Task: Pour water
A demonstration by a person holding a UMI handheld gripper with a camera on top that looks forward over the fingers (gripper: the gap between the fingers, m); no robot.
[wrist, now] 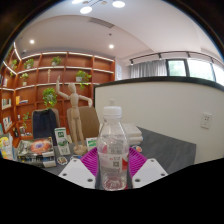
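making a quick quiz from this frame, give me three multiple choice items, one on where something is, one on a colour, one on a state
1. Where is the water bottle?
A. between the fingers of the gripper
B. on the shelves
C. beside the wooden mannequin

2. What colour is the bottle's cap?
A. red
B. white
C. black

3. How is the bottle standing?
A. lying flat
B. upside down
C. upright, cap on

Answers:
1. A, the pink pads flank its lower body.
2. B, the cap shows pale white above the clear neck.
3. C, the cap sits on top and the body runs vertical; the wooden mannequin stands far behind it, before the shelves.
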